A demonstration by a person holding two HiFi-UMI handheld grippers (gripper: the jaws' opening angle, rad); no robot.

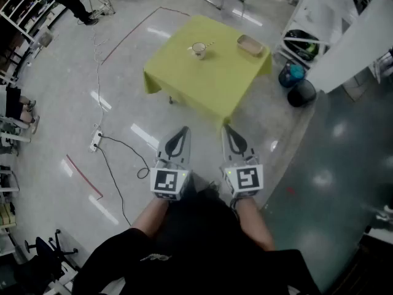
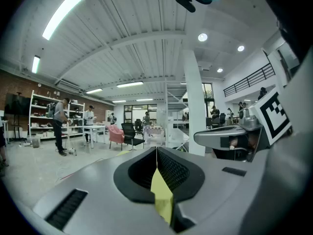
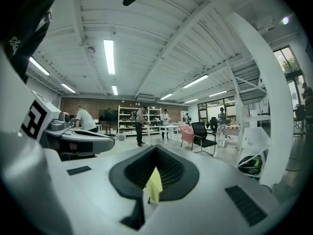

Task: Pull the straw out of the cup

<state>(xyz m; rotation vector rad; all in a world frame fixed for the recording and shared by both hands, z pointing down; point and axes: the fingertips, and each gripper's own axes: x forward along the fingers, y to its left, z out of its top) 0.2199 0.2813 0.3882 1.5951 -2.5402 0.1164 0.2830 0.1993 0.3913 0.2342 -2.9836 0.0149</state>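
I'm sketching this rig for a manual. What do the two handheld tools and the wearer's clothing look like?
The left light grey plastic claw and the right claw each taper to a point, with black ribbed pads inside. Behind each sits a white cube with black square markers, left and right. The person wears a black top.

The table (image 1: pixel 215 85) is covered with a matt yellow-green cloth. The floor (image 1: pixel 123 60) is finished smooth and glossy, and bright reflections are carried across it. The left gripper (image 2: pixel 156 148) and the right gripper (image 3: pixel 156 147) are cased in smooth, matt grey plastic, and their pads (image 2: pixel 171 170) are faced with a black, finely ribbed lining. The cup (image 1: pixel 198 49) is perhaps made of glazed ceramic.
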